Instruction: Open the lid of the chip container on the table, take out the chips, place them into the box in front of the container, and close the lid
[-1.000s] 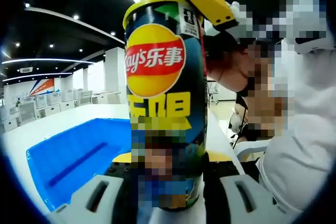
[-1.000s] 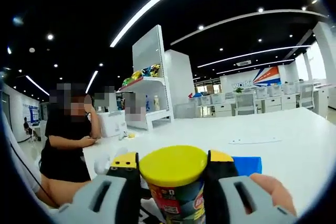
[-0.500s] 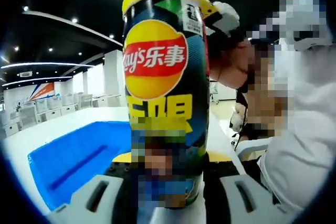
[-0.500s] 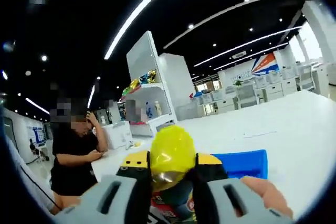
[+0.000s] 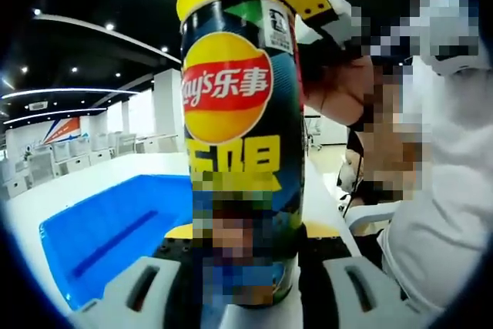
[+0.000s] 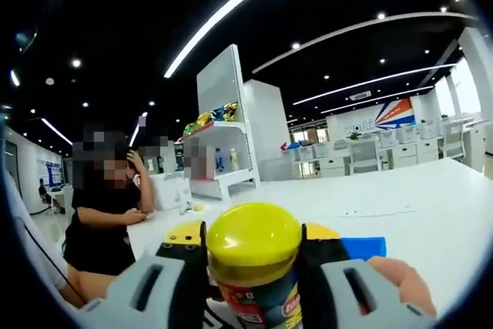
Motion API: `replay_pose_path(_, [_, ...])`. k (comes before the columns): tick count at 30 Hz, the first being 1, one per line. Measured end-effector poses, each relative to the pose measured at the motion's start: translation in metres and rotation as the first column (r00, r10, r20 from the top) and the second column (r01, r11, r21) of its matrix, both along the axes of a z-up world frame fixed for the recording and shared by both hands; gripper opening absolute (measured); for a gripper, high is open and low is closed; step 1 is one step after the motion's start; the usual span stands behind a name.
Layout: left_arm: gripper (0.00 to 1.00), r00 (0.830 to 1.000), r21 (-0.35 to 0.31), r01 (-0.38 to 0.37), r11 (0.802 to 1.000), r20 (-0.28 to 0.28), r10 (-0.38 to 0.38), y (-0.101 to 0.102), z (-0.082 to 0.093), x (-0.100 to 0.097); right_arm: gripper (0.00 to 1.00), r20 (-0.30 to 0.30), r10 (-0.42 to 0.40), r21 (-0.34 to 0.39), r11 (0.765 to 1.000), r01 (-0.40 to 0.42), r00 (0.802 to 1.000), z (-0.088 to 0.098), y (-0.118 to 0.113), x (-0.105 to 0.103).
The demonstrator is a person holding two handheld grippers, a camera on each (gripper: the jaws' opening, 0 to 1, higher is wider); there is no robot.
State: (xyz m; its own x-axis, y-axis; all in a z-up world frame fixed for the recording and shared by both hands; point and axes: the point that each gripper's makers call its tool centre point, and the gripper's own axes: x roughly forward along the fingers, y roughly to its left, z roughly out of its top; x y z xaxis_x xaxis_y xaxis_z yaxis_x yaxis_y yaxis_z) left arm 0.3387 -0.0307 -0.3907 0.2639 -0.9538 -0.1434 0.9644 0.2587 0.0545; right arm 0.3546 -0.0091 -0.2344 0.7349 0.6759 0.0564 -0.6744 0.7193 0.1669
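My left gripper (image 5: 239,283) pinches the chip container (image 5: 240,136); my right gripper (image 6: 253,263) clamps its yellow lid (image 6: 254,235); blue box (image 5: 108,229) beside.

Left gripper view low, close, facing the tall dark chip can with yellow lid (image 5: 243,136) side-on — right gripper view just above it, both sharing its lid.

Bright ceiling light strips (image 6: 231,5) against dark ceiling, strong fisheye curving at edges, slight softness up close
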Motion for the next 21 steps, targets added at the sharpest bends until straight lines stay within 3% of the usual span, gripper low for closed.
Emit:
replay_pose_path(5, [0.48,1.0,-0.006,-0.002,1.0,-0.008,0.002,0.0,0.0,0.001,0.43,0.032,-0.018,0.014,1.0,0.018,0.999,0.009,-0.01,-0.001])
replay_pose_path(12, [0.48,1.0,-0.002,-0.004,1.0,-0.004,0.004,0.0,0.0,0.002,0.44,0.095,-0.113,-0.012,0.993,0.114,0.989,0.015,-0.039,0.004])
replay_pose_path(14, [0.48,1.0,0.0,-0.006,1.0,-0.002,0.006,0.0,-0.001,0.002,0.44,0.117,-0.153,-0.036,0.987,0.158,0.981,0.013,-0.05,0.007])
replay_pose_path(21, [0.48,1.0,0.004,-0.006,1.0,0.003,0.006,-0.002,-0.001,0.001,0.45,0.101,-0.213,-0.066,0.973,0.22,0.972,-0.002,-0.077,0.013])
